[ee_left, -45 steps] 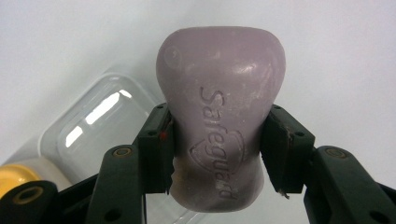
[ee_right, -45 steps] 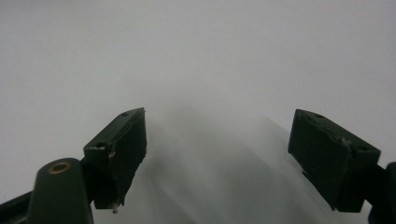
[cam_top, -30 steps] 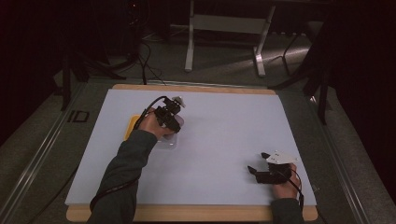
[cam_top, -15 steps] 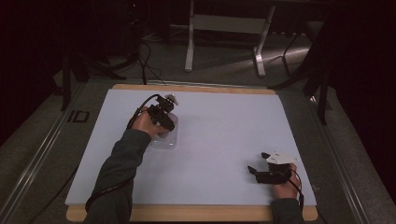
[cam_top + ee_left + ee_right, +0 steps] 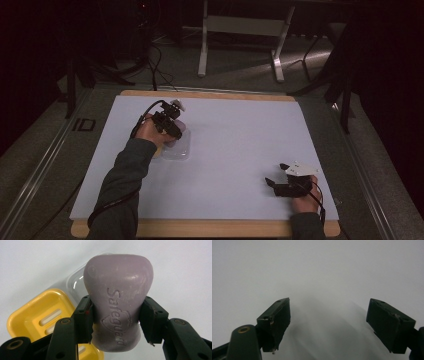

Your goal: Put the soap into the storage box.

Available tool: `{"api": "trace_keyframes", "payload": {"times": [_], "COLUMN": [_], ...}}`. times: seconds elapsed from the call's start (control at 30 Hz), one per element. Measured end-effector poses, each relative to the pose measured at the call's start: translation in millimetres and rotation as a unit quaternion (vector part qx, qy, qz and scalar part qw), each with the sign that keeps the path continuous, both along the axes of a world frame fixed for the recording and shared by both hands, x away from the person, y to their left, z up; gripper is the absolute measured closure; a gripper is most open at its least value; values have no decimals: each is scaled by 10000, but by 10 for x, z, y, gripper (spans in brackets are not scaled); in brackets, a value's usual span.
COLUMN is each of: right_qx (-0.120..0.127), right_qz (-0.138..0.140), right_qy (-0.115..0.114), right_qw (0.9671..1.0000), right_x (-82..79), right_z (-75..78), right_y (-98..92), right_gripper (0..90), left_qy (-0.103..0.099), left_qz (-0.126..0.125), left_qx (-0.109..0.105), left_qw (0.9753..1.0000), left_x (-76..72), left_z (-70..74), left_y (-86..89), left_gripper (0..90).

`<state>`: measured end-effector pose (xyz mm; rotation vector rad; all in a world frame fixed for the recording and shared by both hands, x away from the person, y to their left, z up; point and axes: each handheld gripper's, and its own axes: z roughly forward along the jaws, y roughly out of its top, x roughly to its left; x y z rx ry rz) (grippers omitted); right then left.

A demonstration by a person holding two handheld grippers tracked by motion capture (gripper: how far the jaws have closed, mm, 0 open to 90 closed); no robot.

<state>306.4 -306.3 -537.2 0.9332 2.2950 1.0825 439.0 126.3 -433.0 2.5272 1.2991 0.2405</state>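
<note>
A lilac soap bar (image 5: 117,302) stamped "Safeguard" is clamped between the jaws of my left gripper (image 5: 116,320), held above the table. Below it lie a yellow soap dish (image 5: 37,317) with drain slots and a clear plastic lid (image 5: 77,281) beside it. In the high view my left gripper (image 5: 172,131) hovers over the clear lid (image 5: 179,150) at the table's left, with the soap (image 5: 182,127) just visible. My right gripper (image 5: 274,185) rests open near the front right; its jaws (image 5: 328,327) stand wide apart over bare white surface.
A white mat (image 5: 230,130) covers the wooden table (image 5: 210,95). Cables trail off the back left corner. A metal stand (image 5: 240,45) and dark chair legs sit on the floor beyond the table.
My left gripper has shifted slightly toward the back left while holding the soap over the lid. The right gripper has stayed still.
</note>
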Motion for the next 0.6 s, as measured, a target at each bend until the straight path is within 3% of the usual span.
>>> {"api": "trace_keyframes", "payload": {"times": [0.6], "right_qx": [-16], "right_qz": [1], "right_qy": [-13], "right_qw": [10000], "right_x": [-2], "right_z": [0], "right_y": [4], "right_gripper": [190], "left_qy": [38], "left_qz": [245], "left_qx": [-121], "left_qw": [9996], "left_x": [4], "left_z": [1], "left_y": [199], "left_gripper": [498]}}
